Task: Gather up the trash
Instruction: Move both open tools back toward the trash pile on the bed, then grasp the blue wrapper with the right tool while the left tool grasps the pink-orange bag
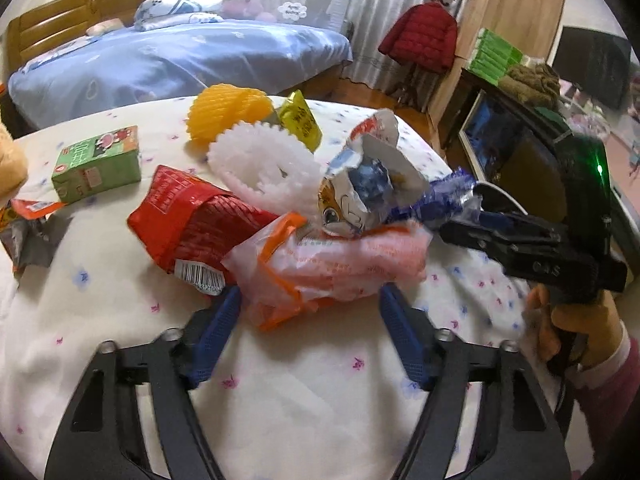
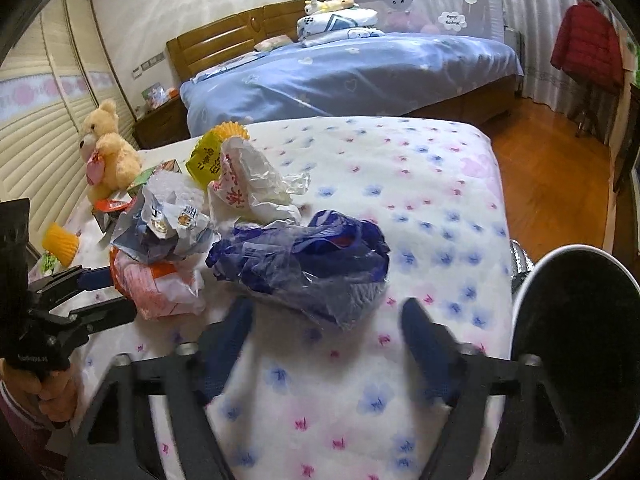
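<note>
Trash lies in a heap on a flowered cloth (image 1: 280, 392). My left gripper (image 1: 310, 300) is open, its blue fingers either side of a pink and orange plastic wrapper (image 1: 336, 270) that also shows in the right wrist view (image 2: 160, 288). My right gripper (image 2: 326, 316) is open just behind a crumpled blue plastic bag (image 2: 312, 260); its fingers (image 1: 472, 232) enter the left wrist view from the right, beside the blue bag (image 1: 444, 192). A torn silver cartoon wrapper (image 1: 368, 184) lies on top of the heap.
Also on the cloth: a red packet (image 1: 192, 220), a green carton (image 1: 98, 164), white foam netting (image 1: 264, 164), orange foam netting (image 1: 228, 114), a yellow packet (image 1: 300, 120), a white plastic bag (image 2: 248, 180). A black bin with white rim (image 2: 576, 360) stands at the right. A teddy bear (image 2: 106, 148) sits far left.
</note>
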### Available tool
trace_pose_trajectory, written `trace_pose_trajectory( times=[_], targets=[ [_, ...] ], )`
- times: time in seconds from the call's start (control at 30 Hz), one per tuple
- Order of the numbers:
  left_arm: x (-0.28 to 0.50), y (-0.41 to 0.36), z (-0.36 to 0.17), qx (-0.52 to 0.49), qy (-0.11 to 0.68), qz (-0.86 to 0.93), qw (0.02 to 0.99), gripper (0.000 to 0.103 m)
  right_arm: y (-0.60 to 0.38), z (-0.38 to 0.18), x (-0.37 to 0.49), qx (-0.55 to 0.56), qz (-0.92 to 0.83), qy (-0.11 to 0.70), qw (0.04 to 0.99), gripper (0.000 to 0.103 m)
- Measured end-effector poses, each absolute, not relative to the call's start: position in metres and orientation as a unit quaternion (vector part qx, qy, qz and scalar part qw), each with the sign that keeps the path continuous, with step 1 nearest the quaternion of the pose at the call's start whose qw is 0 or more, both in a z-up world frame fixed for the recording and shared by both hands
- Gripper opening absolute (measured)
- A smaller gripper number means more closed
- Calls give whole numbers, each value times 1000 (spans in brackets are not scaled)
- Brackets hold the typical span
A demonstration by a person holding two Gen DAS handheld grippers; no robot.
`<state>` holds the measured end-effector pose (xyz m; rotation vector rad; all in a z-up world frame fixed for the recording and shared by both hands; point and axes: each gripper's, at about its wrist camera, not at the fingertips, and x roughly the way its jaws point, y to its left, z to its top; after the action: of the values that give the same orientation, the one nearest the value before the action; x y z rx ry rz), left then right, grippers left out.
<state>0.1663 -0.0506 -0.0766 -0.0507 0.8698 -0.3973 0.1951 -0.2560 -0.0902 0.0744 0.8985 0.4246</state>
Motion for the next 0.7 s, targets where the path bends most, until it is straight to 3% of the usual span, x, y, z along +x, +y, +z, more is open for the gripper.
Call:
trace_pose_trajectory(
  times=[0.03,0.07,0.1,0.13,0.2,0.27,0.7],
  targets=[
    [167,-52,-77,-22,420,-192,887,51,-254,-92,196,32,201,435,877,41],
    [168,-52,-78,-21,422,-192,886,43,-254,-92,197,30,199,437,877,34],
    [168,-52,-78,-21,422,-193,886,34,-254,-94,197,30,198,440,875,16],
    [168,-52,-78,-22,422,-194,885,33,-254,-94,198,31,198,441,875,1],
    [166,-52,-77,-24,419,-200,885,22,-256,-94,197,33,197,440,875,0],
    [163,-53,-76,-19,416,-198,887,19,-256,-91,193,33,198,435,878,0],
    [129,-40,-69,-34,402,-186,896,16,-267,-73,166,60,203,418,883,3]
  ],
)
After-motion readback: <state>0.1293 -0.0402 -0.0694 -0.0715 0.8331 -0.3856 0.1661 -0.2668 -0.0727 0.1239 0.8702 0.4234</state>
